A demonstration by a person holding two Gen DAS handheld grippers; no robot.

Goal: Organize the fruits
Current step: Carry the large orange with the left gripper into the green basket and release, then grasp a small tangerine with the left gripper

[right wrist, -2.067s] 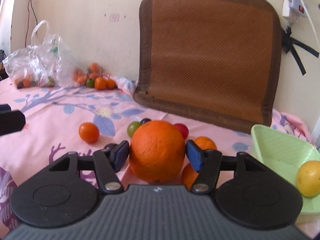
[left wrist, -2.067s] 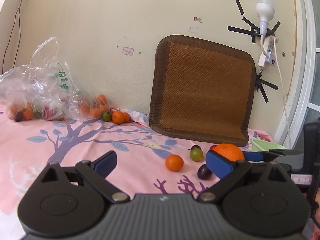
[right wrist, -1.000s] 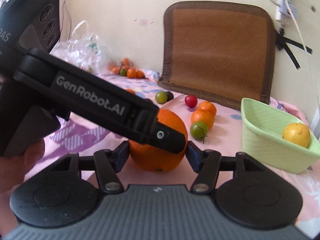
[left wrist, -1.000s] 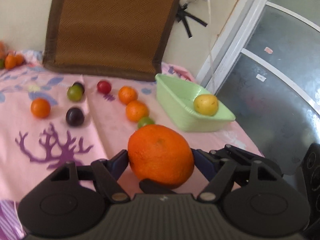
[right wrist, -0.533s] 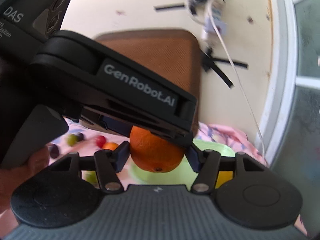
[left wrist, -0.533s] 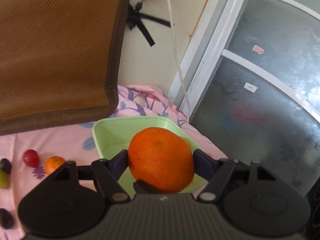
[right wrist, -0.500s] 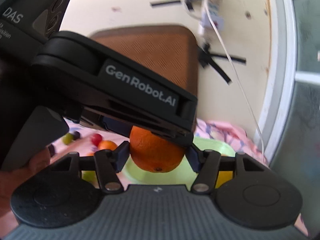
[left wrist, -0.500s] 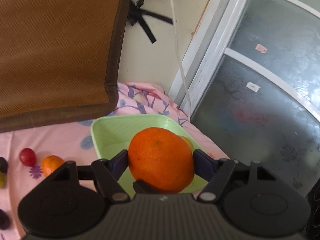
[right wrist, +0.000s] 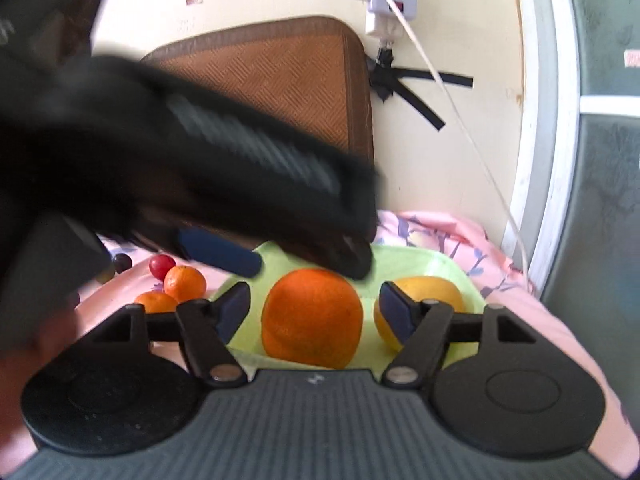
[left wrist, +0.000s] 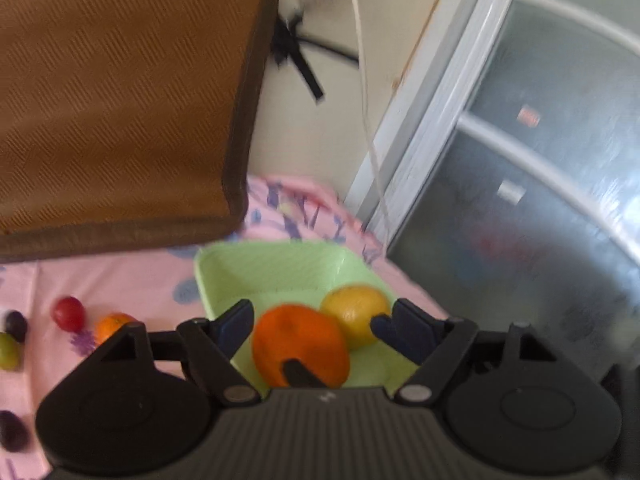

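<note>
The orange [right wrist: 312, 316] is seen in the green tray [right wrist: 412, 266] beside the lemon [right wrist: 424, 292], dead ahead between both hand-held grippers, left [left wrist: 316, 324] and right [right wrist: 314, 312]; jaws just opened, pads clear.

Both wrist views look closely down over their tongs, sharing the green basket [left wrist: 224, 276].

Soft, bright daylight fills both fisheye views, with no hard shadows on the pale wall [right wrist: 452, 184]. Motion blur smears the whole left wrist frame, softening the woven mat [left wrist: 120, 92] and frosted glass door [left wrist: 540, 208]. In the right wrist view only the left gripper [right wrist: 208, 168] is streaked. Straight edges bow near the dark corners.
</note>
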